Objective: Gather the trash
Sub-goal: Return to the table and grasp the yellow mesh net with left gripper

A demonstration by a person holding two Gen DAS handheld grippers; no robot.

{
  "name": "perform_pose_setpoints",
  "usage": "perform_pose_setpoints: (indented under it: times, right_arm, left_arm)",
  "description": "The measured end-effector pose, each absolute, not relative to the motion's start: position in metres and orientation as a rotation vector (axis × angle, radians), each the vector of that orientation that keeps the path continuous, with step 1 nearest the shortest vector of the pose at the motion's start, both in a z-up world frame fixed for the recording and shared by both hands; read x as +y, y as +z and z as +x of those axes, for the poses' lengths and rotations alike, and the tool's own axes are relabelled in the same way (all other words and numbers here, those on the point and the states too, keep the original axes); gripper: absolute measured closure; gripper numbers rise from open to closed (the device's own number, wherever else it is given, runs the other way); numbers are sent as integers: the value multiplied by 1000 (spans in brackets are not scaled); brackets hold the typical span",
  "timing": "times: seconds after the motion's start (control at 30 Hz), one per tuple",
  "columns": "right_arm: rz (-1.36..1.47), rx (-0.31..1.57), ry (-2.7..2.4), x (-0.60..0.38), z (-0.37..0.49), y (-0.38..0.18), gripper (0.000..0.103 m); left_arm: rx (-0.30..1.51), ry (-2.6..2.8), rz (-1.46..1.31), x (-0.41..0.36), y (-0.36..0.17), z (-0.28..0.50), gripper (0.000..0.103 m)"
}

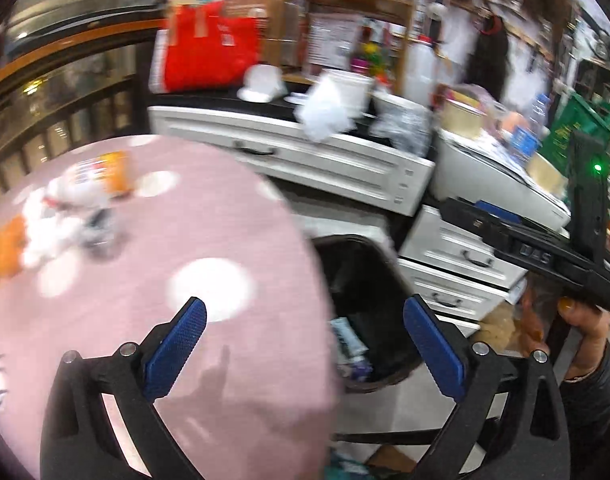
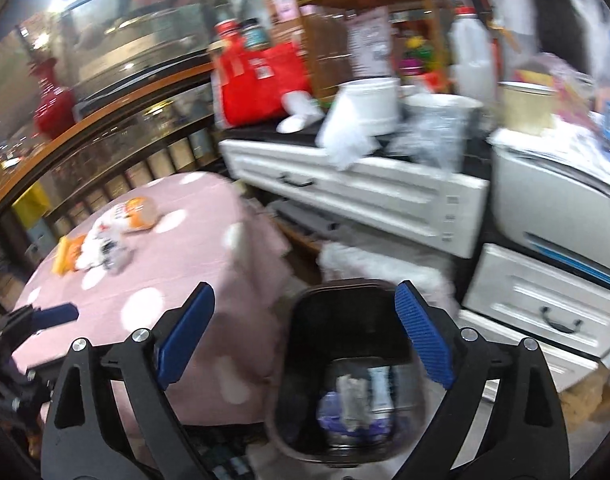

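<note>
Both grippers, left (image 1: 305, 344) and right (image 2: 305, 330), gape empty beside the bin (image 2: 305, 360); trash (image 2: 105, 236) lies beyond, on the table (image 2: 193, 264).

Red bag (image 1: 209, 52), white jug (image 2: 471, 54) on white drawer unit (image 2: 357, 196).

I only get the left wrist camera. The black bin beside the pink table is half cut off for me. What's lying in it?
Observer: The right wrist view looks straight into the bin: a grey wrapper, a white packet and a blurred purple clump lie at the bottom.
Operator: Are the other tongs carrying anything?
Observer: No, the right tongs are open and empty, aimed at the bin.
Operator: Anything off to the left that I miss?
Observer: A red vase stands beyond the wooden rail.
</note>
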State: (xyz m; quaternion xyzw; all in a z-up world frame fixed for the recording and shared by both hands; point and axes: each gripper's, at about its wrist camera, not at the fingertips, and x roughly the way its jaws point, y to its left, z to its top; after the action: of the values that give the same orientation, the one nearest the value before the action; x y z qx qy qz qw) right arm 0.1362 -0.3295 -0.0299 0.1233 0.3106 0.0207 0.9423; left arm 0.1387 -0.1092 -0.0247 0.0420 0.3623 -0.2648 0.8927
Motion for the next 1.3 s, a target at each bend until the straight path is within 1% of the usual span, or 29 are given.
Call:
perform_pose_setpoints:
  times: [0.33, 0.7, 0.97, 1.03, 1.13, 1.2, 1.23, 1.3]
  right_arm:
    - [189, 683, 276, -234, 170, -26, 13]
    - [108, 725, 471, -144, 204, -21, 13]
    - [95, 758, 499, -110, 235, -24, 13]
    - [97, 766, 499, -106, 241, -26, 13]
    - [99, 779, 496, -103, 248, -30, 13]
    - [94, 791, 494, -100, 252, -33, 13]
    - [91, 795, 492, -99, 254, -34, 13]
    - [84, 802, 492, -97, 258, -36, 13]
  left_arm:
    - [763, -293, -7, 16, -21, 158, 6]
    - [801, -29, -83, 142, -36, 187, 6]
    - [812, 58, -65, 183, -44, 244, 7]
    - [831, 75, -52, 188, -50, 264, 10]
    - [852, 93, -18, 195, -56, 290, 17]
    - [874, 101, 4, 199, -60, 303, 22]
    - [883, 105, 11, 201, -61, 310, 27]
    - [894, 114, 20, 204, -62, 318, 31]
